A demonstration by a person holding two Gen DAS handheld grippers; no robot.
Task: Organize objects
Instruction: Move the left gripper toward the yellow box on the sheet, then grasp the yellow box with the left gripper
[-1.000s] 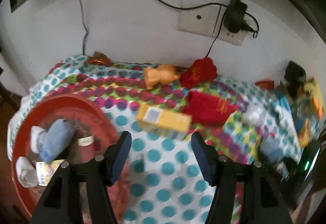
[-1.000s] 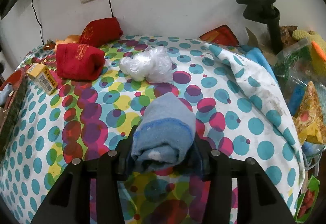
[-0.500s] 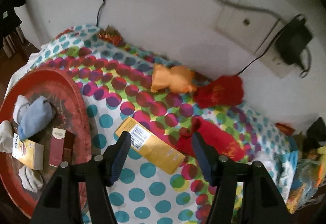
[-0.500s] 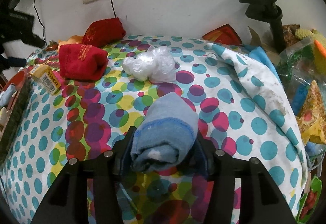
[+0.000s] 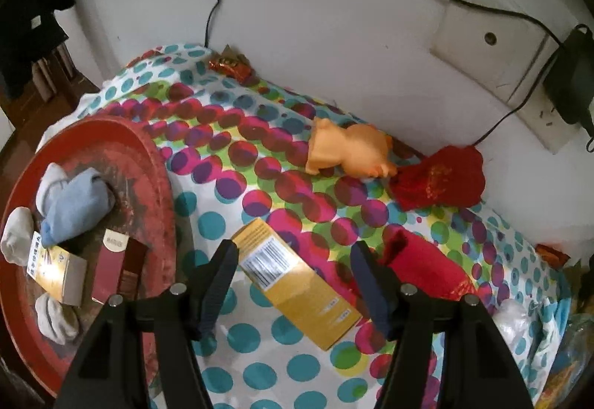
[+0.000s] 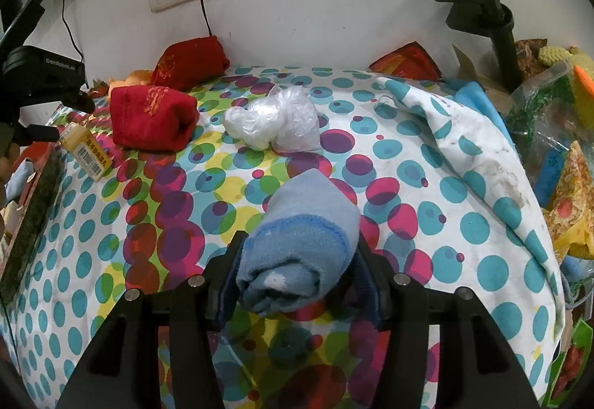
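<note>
Bench (image 5: 260, 383) under a dotted cloth runs from a red tray (image 5: 156, 164) at its left edge to a cluttered right edge, with a white wall along the back. In the tray lie a blue sock (image 5: 74, 204), white socks (image 5: 16, 238), a gold carton (image 5: 55, 269) and a maroon box (image 5: 117, 268), packed close together.

Just right of the tray's rim the left gripper (image 5: 293, 284) hangs with its jaws wide, and they have just been opening further. A yellow box (image 5: 297, 279) lies flat on the cloth between and below the fingers, which do not press on it. Open dotted cloth lies ahead of the box, up to an orange toy (image 5: 349, 149) and a red sock roll (image 5: 441, 182) at the back edge by the wall. A second red roll (image 5: 427, 268) sits just right of the yellow box, close to the right finger.

Further right, the right gripper (image 6: 297, 268) has a rolled blue sock (image 6: 304, 245) between its fingers; its jaws have just been opening, and whether the pads still press I cannot tell. Bare cloth surrounds it on both sides. A crumpled plastic bag (image 6: 274, 121) lies ahead toward the back. Folded cloth (image 6: 464, 126), packets (image 6: 568, 186) and a black clamp (image 6: 479, 4) crowd the right edge.
</note>
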